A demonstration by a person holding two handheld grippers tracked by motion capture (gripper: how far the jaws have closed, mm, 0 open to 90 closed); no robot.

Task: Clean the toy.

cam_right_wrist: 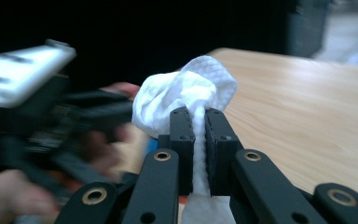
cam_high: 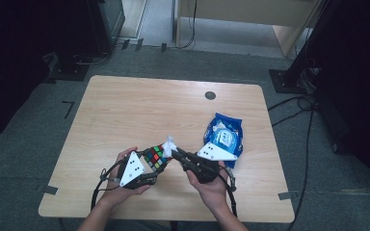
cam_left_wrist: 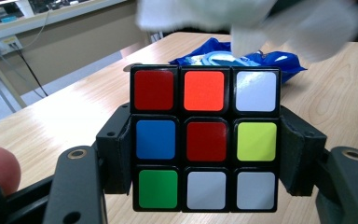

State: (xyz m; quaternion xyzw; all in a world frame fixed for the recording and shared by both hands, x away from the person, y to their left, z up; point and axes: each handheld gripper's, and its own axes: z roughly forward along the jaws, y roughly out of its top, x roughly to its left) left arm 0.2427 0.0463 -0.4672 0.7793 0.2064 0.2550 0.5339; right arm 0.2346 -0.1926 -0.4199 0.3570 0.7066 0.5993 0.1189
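Note:
A scrambled puzzle cube (cam_left_wrist: pixel 205 140) with red, orange, white, blue, yellow and green stickers sits clamped between the jaws of my left gripper (cam_left_wrist: pixel 205 154), held just above the table. In the high view the cube (cam_high: pixel 155 158) lies at the front middle, with the left gripper (cam_high: pixel 147 166) shut on it. My right gripper (cam_right_wrist: pixel 198 135) is shut on a crumpled white wipe (cam_right_wrist: pixel 186 95). In the high view the wipe (cam_high: pixel 168 144) rests against the cube's upper right corner, at the tip of the right gripper (cam_high: pixel 174 153). The wipe (cam_left_wrist: pixel 242 18) blurs across the top of the left gripper view.
A blue pack of wet wipes (cam_high: pixel 224 136) lies on the wooden table (cam_high: pixel 139 110) just right of the hands. A small dark round inset (cam_high: pixel 210 95) sits near the table's far edge. Cables trail on the floor at the right.

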